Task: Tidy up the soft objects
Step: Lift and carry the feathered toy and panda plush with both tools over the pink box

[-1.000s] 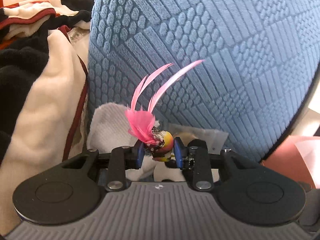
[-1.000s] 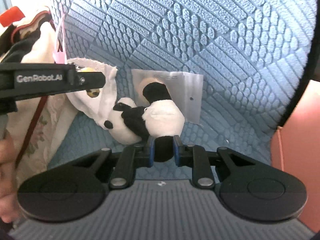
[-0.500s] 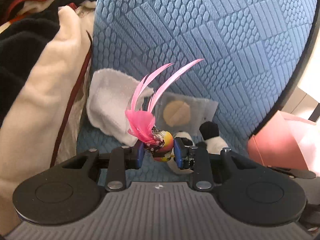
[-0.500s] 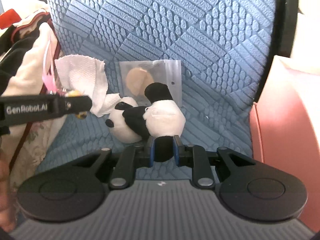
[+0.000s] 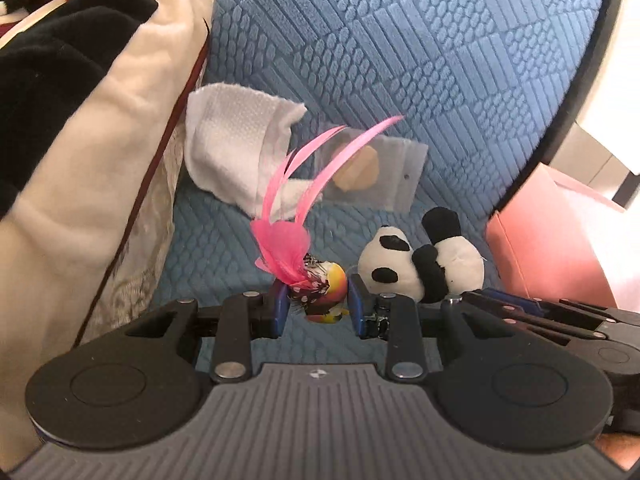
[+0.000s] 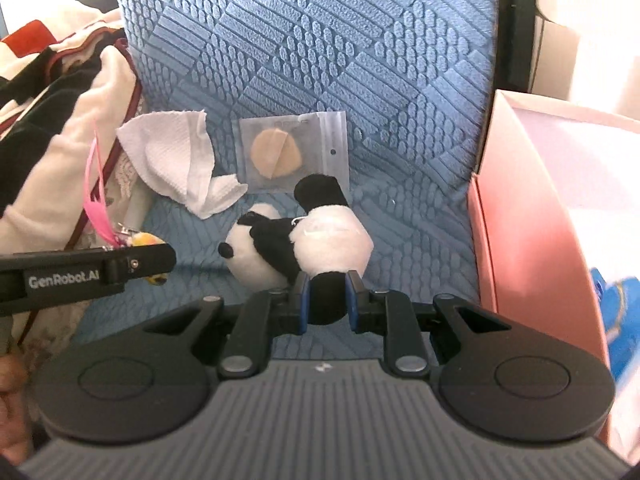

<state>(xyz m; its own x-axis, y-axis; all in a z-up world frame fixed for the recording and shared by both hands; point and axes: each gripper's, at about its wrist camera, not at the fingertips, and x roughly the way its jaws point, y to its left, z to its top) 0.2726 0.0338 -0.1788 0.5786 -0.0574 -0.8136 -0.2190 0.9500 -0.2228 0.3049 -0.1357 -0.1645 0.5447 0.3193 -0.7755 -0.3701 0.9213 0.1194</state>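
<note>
The left gripper (image 5: 316, 306) is clamping a small feathered toy (image 5: 320, 292), jaws closed partway on its round orange body, pink plumes rising toward 12 o'clock. The right gripper (image 6: 325, 298) is pinching one black leg of a plush panda (image 6: 304, 240), jaws narrow around it; the panda's body is hanging clear above the blue textured chair seat (image 6: 400, 240), head pointing to 9 o'clock.

Procedure for the carry, as judged from here: the likely destination is the pink box (image 6: 532, 200) at 3 o'clock of the panda. Keep both grips steady, since the panda is being held by a limb only and may swing or slip. Keep the two tools apart so the plumes are not snagging on the panda. Lift over the box wall before opening.

A white paper towel (image 6: 180, 160) and a clear pouch holding a tan disc (image 6: 288, 148) are lying on the seat at 11 and 12 o'clock.

Limits of view: the box interior is washed out by glare, and a blurred blue item at its lower edge cannot be identified. The heap of fabric (image 5: 80, 120) at 9 o'clock is cut off.
</note>
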